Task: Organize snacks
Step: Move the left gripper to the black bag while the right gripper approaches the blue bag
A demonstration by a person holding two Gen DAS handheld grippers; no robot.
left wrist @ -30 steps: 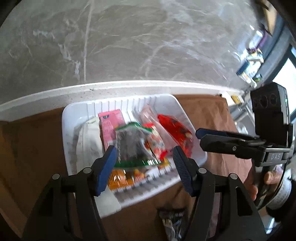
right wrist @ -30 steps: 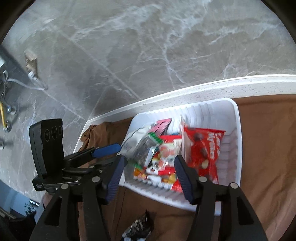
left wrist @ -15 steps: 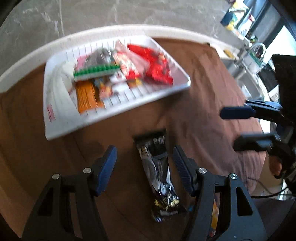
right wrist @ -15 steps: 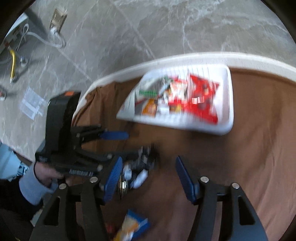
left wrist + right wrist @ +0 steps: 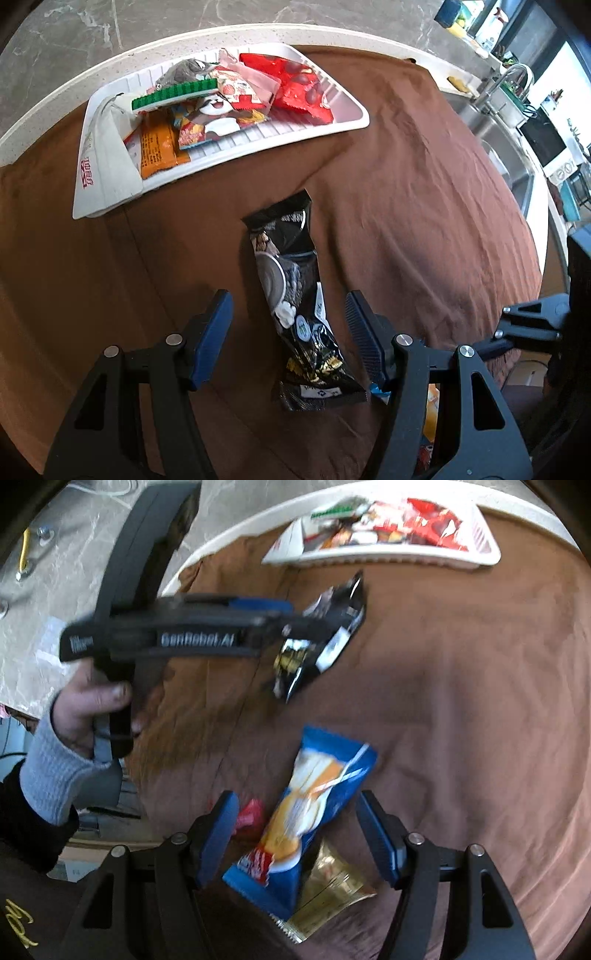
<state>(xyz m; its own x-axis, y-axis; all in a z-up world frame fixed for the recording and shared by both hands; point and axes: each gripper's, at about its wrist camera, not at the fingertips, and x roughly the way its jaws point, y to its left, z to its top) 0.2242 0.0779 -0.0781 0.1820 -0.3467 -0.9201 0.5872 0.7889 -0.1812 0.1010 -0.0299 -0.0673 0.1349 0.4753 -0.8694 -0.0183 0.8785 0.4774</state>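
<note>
A black snack packet [image 5: 295,302] lies flat on the brown cloth [image 5: 424,221]. My left gripper [image 5: 288,332] hangs over it, open, one blue pad on each side and neither touching. From the right wrist view the left gripper [image 5: 291,618] sits above the same black packet [image 5: 325,642]. A blue and orange packet [image 5: 317,812] lies between the fingers of my right gripper [image 5: 297,834], whose jaws are opening and do not press on it. The white tray [image 5: 364,118] at the table's far edge holds several snacks.
A gold packet [image 5: 328,897] lies partly under the blue one, and a small red packet [image 5: 249,818] sits by the right gripper's left pad. A hand in a grey sleeve [image 5: 55,771] holds the left gripper. The white table rim [image 5: 44,122] curves behind the tray.
Both grippers have pulled back from over the tray to the near part of the cloth. The left one now straddles the black packet, the right one the blue packet, with its jaws wider.
</note>
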